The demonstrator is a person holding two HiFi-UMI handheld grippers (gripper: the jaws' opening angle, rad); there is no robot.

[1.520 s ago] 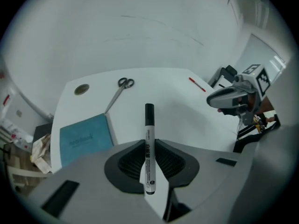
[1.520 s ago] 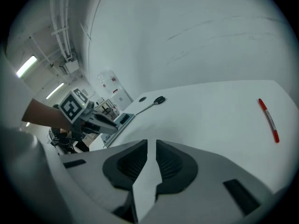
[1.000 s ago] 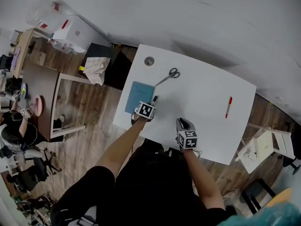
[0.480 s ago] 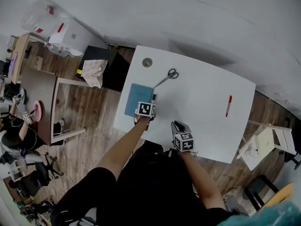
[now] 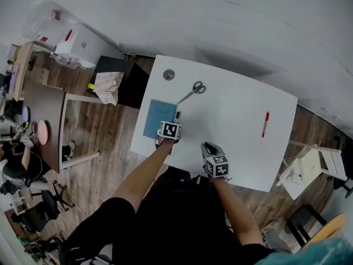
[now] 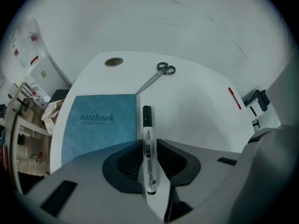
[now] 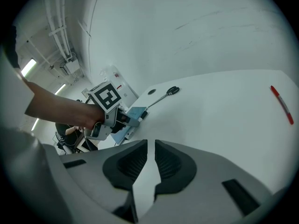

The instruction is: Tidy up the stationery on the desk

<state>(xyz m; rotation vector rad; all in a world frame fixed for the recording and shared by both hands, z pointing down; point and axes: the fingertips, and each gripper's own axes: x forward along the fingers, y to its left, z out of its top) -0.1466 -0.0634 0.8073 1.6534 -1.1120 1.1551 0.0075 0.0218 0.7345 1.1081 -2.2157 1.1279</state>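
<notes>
1. The left gripper (image 6: 149, 143) has its jaws closed on a whiteboard marker (image 6: 146, 125), which has a white barrel and a black cap
2. The marker runs lengthwise between the jaws, its capped end pointing to the far side of the desk and its other end back inside the jaws
3. From the head view this gripper sits over the near left part of the white desk (image 5: 231, 126); whether the marker rests on the surface or is lifted off it cannot be told
4. A blue notebook (image 6: 98, 125) lies flat on the desk just left of the marker, and the cap shows right beside the notebook's right edge
5. Scissors (image 6: 156, 76) lie beyond the notebook's far right corner, blades pointing towards that corner and handles on the far side
6. A round grommet (image 6: 113, 62) is set in the desk's far left corner, left of the scissors
7. A red pen (image 5: 265, 123) lies alone on the right part of the desk, well apart from the other items
8. The right gripper (image 7: 151, 143) hangs over the near edge of the desk, right of the left gripper; its jaws are drawn almost together with only a thin slit between them, and nothing is held in it
9. The right gripper view looks across bare desk towards the left gripper, the scissors and the red pen
</notes>
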